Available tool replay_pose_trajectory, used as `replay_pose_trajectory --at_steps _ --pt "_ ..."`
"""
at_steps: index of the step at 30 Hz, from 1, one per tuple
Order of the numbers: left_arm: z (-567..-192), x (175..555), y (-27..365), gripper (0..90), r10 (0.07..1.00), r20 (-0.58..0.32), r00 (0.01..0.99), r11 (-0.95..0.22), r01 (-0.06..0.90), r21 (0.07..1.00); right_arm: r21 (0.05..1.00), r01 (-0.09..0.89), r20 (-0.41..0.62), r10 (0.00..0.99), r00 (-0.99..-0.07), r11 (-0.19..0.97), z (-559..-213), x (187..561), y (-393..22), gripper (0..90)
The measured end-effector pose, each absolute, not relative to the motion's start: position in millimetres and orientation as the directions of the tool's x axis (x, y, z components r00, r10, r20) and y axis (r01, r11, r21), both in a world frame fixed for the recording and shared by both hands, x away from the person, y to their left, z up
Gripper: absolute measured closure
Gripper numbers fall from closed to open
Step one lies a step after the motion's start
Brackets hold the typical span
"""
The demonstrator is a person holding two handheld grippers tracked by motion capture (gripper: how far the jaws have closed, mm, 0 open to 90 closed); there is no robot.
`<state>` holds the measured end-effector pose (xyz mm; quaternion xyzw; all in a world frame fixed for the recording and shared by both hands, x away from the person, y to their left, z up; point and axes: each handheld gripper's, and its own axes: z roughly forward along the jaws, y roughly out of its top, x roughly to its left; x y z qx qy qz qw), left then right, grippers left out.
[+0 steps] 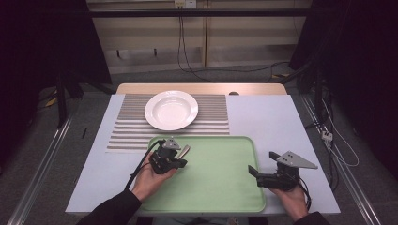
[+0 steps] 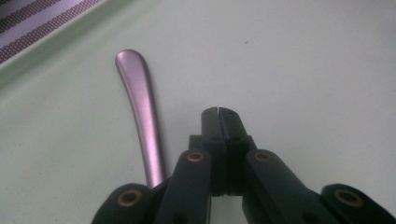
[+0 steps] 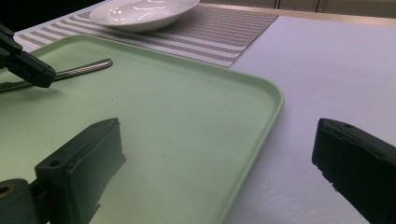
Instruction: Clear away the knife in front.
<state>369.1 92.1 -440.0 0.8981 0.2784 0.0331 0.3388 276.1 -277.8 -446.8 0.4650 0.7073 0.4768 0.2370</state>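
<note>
Item: metal utensil handle (image 2: 140,112) lying flat on green tray (image 1: 220,187), not yet gripped; L gripper (image 2: 218,112) jaws pressed together empty just beside it; R gripper (image 3: 210,172) spread wide, idle at tray's edge; pickup pending.

- Overhead light is falling on the table (image 1: 281,122), while the room around it is sinking into near-black at both sides of the high view.
- Glare is gleaming softly on the white bowl (image 1: 171,110) and along the metal handle (image 2: 140,112).
- The green tray (image 1: 220,187) is looking washed-out and pale in the left gripper view, with a slight violet cast.
- The near black jaws are blurring in both gripper views.
- A soft shadow is lying under the left gripper (image 3: 23,65) in the right gripper view.
</note>
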Motion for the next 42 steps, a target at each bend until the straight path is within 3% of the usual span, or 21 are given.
replay_pose_trajectory --at_steps 9,23,42 --pt "-443.7 370.8 90.9 87.4 0.556 -0.039 0.83 -0.635 0.455 0.624 0.895 0.432 0.108 0.883 -0.456 0.113 -446.7 275.6 -277.7 1.9" --pt "-444.6 382.2 100.5 90.0 0.585 -0.141 0.798 -0.583 0.535 0.612 0.895 0.43 0.107 0.882 -0.459 0.116 -446.7 275.3 -277.6 1.8" --pt "-441.1 383.1 108.5 90.0 0.612 -0.092 0.786 -0.604 0.539 0.587 0.894 0.434 0.11 0.881 -0.46 0.115 -446.8 275.4 -277.6 1.8"
